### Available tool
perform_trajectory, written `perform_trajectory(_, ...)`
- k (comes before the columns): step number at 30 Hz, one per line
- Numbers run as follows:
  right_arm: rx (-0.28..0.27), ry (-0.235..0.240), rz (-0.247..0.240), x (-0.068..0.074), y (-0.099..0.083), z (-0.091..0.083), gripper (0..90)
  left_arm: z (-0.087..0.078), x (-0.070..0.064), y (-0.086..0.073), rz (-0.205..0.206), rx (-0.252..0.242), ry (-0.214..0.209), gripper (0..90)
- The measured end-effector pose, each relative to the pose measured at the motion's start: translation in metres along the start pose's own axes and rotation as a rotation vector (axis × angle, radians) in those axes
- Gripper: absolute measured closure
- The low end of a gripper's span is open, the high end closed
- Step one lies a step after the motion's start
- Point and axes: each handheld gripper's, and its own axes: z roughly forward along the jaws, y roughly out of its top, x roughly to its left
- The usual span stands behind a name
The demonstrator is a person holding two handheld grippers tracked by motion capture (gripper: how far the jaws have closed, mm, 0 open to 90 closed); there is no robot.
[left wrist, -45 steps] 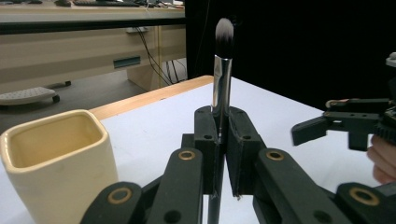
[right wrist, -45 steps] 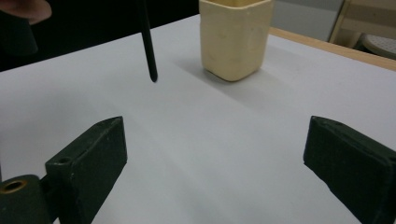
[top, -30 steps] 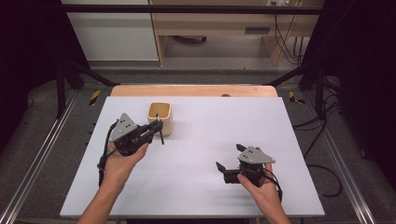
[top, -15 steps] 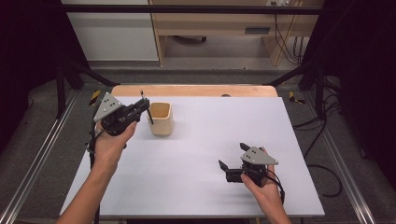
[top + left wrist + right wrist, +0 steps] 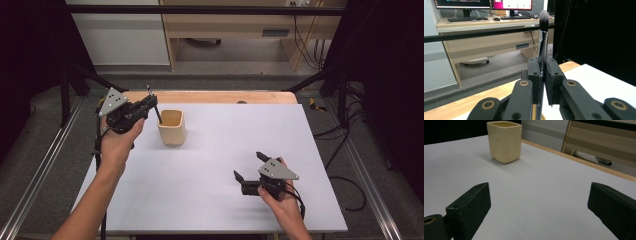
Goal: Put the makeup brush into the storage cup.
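Left gripper (image 5: 150, 102) pinches makeup brush (image 5: 543, 37) just left of and above cream cup (image 5: 172, 126), handle tip over its rim; thin handle may slip or knock the cup over; right gripper (image 5: 250, 167) spread, idle well right of the cup.

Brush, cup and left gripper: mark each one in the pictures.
brush (image 5: 544, 21), left gripper view, on the dark bristle head.
cup (image 5: 172, 134), high view, on its front wall.
left gripper (image 5: 543, 75), left gripper view, midway between its fingertips, shut on the brush handle.
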Motion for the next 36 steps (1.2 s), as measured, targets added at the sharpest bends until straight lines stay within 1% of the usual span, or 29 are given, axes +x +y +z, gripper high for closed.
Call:
perform_trajectory(5,-0.005,0.002,0.001,0.001,0.000,0.000,6.9,0.005,0.001,0.001,0.005,-0.004,0.005,83.8)
perform_trajectory(6,-0.005,0.010,0.014,0.001,-0.001,0.001,6.9,0.006,0.001,0.001,0.006,-0.005,0.006,83.8)
perform_trajectory(10,-0.016,0.026,0.035,0.003,0.001,0.001,6.8,0.009,0.002,0.004,0.010,-0.012,0.009,83.9)
perform_trajectory(14,-0.022,0.026,0.022,0.003,0.001,-0.001,6.7,0.012,0.002,0.008,0.018,-0.020,0.009,83.8)
perform_trajectory(18,-0.030,0.031,0.024,0.001,0.001,-0.006,6.4,0.016,0.004,0.008,0.022,-0.020,0.013,83.8)
perform_trajectory(24,-0.057,0.022,0.029,-0.003,-0.001,-0.012,6.2,0.022,0.005,0.006,0.013,-0.025,0.022,83.9)
perform_trajectory(30,-0.079,0.020,0.056,-0.011,-0.003,-0.018,5.8,0.030,0.005,-0.001,0.030,-0.009,0.030,83.8)
perform_trajectory(32,-0.083,0.020,0.056,-0.012,-0.004,-0.018,5.8,0.032,0.006,-0.002,0.028,-0.012,0.032,83.8)
perform_trajectory(36,-0.082,0.024,0.068,-0.014,-0.005,-0.019,5.6,0.036,0.007,-0.005,0.012,-0.022,0.039,83.8)
